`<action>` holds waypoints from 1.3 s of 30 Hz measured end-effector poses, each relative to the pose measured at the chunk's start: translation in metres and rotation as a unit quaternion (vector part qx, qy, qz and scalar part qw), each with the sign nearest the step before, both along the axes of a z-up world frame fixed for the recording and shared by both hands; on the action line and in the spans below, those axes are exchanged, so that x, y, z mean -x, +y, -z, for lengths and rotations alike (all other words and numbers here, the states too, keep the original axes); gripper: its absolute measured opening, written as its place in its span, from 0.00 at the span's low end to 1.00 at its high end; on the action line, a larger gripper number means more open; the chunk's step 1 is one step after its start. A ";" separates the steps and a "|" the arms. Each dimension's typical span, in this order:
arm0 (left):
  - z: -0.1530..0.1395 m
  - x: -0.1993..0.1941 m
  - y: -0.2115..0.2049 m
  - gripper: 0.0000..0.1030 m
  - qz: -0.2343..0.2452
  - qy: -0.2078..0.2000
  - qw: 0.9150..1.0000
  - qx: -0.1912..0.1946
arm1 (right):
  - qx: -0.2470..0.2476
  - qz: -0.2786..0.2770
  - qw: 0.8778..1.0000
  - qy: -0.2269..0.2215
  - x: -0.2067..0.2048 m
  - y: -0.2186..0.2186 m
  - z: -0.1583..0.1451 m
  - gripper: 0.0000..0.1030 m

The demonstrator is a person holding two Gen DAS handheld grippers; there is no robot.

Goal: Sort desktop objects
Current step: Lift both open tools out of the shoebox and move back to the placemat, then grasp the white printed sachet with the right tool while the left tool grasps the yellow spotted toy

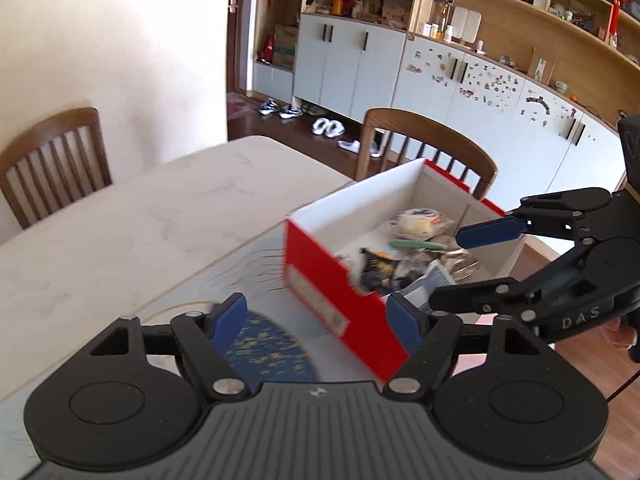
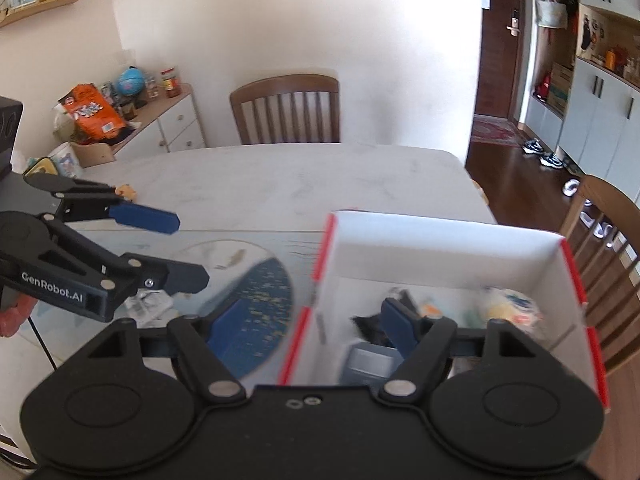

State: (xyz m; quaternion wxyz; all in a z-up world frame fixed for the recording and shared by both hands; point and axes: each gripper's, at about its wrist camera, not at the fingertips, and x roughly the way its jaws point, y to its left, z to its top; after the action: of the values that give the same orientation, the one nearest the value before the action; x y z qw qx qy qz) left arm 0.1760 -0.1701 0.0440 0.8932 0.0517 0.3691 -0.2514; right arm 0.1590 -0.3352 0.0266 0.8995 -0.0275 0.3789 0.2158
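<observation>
Left tool (image 1: 316, 320): jaws apart, nothing between the blue pads. It hangs over the patterned mat (image 1: 264, 344) on the desk (image 1: 120, 224), pointing steeply down. The near red wall of the box (image 1: 320, 276) crosses just ahead of its right-hand pad; no contact can be confirmed through the blur.

Right tool (image 2: 310, 326): jaws likewise apart and empty. Its left-hand pad stands over the mat and its right-hand pad over the box interior, so the tool straddles the box's near-left red edge.

Each tool appears in the other's view, side by side and close: the right one (image 1: 452, 268) reaches over the box contents, and the left one (image 2: 176, 248) sits over the mat beside the box.

Task's things: a jumble of small objects (image 1: 404, 256) already lies inside the box, among them a green-handled item, a dark packet, a pale wrapped item and a grey block; details are blurred. The box sits at the desk's right edge, beside a chair (image 1: 428, 140), its long axis running away from both tools towards that edge. A crumpled white scrap (image 2: 150, 304) lies on the mat outside the box.

Judgement: the right tool is nearer the box. The left tool is nearer whatever remains loose on the mat, so a further pick would fall to it.
</observation>
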 end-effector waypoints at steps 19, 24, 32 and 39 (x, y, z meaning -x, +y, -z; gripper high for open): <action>0.011 0.014 0.125 0.84 -0.079 -0.003 0.997 -0.005 | 0.007 -0.088 0.996 0.005 0.011 0.132 0.010 0.81; 0.016 0.015 0.150 0.94 -0.097 -0.003 0.995 -0.004 | 0.002 -0.111 0.994 0.003 0.012 0.156 0.013 0.83; 0.025 0.012 0.187 1.00 -0.139 -0.013 0.990 -0.003 | 0.006 -0.132 0.991 0.003 0.005 0.193 0.026 0.85; 0.036 0.005 0.226 1.00 -0.184 -0.018 0.983 -0.013 | 0.019 -0.153 0.988 0.014 -0.004 0.220 0.047 0.85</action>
State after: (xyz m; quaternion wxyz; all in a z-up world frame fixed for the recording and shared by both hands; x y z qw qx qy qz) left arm 0.1707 0.0559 0.0083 0.9300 -0.0009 0.3594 -0.0772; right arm 0.1627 -0.1156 -0.0202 0.8499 -0.0996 0.3865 0.3440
